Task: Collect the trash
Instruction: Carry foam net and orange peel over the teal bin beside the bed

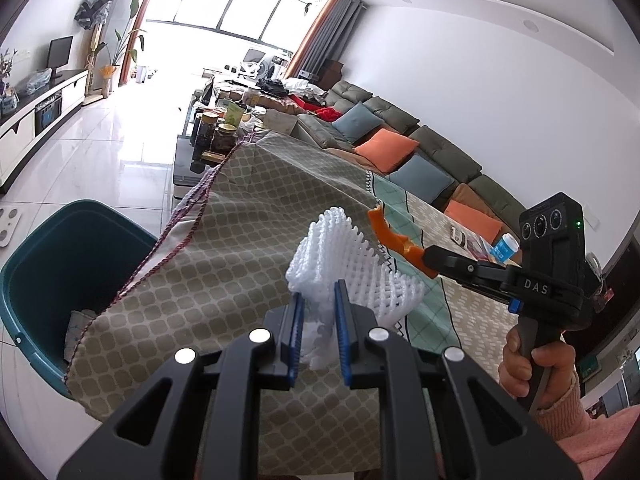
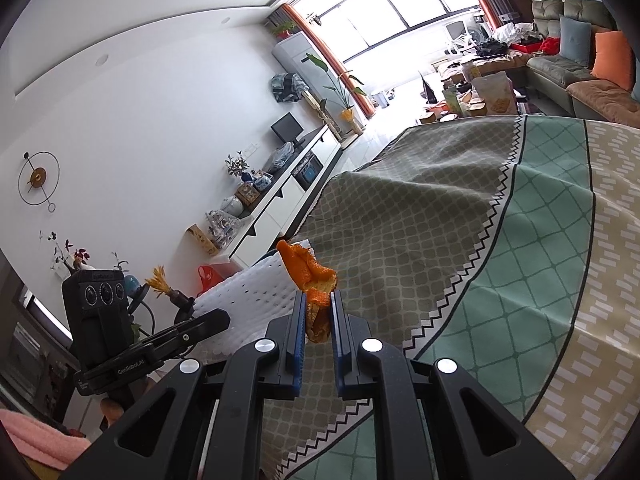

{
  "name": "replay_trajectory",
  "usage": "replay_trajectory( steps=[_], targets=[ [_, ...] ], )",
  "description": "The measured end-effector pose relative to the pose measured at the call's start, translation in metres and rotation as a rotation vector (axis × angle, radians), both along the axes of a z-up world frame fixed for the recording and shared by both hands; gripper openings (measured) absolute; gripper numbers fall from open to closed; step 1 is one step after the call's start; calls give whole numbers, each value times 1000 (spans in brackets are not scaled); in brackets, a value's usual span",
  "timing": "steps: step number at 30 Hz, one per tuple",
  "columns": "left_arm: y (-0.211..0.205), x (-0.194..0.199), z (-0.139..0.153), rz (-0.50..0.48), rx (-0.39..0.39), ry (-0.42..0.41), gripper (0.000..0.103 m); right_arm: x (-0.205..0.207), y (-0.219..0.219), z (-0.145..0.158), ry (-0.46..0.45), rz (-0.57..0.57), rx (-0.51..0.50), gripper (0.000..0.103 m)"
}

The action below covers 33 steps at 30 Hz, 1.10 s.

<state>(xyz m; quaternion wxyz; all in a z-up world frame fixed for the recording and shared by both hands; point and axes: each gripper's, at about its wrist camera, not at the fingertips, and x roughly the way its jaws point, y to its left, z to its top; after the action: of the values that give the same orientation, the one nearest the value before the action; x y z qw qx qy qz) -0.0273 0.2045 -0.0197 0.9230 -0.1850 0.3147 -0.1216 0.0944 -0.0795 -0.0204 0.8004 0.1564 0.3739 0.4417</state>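
My left gripper (image 1: 319, 296) is shut on a white foam fruit net (image 1: 340, 264) and holds it above the patterned tablecloth (image 1: 224, 264), to the right of a teal trash bin (image 1: 60, 264) on the floor. My right gripper (image 2: 319, 304) is shut on a piece of orange peel (image 2: 310, 272), held above the tablecloth (image 2: 440, 220). In the left wrist view the right gripper (image 1: 430, 256) shows at right with the peel (image 1: 394, 240) in its tips. In the right wrist view the foam net (image 2: 248, 292) and the left gripper's body (image 2: 120, 332) show at left.
The bin holds some paper. A small blue-capped bottle (image 1: 505, 249) and a packet (image 1: 466, 239) lie on the table's far right. Jars (image 1: 216, 132) crowd a coffee table beyond. A sofa with cushions (image 1: 400, 136) runs along the right; a TV cabinet (image 2: 288, 196) stands at left.
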Motion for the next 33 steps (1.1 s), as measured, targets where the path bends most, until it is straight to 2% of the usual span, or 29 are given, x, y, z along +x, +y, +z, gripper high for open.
replay_trajectory(
  steps=[33],
  targets=[
    [16,-14,1,55,-5,-3,16,0,21,3,-6,50,-9,12]
  ],
)
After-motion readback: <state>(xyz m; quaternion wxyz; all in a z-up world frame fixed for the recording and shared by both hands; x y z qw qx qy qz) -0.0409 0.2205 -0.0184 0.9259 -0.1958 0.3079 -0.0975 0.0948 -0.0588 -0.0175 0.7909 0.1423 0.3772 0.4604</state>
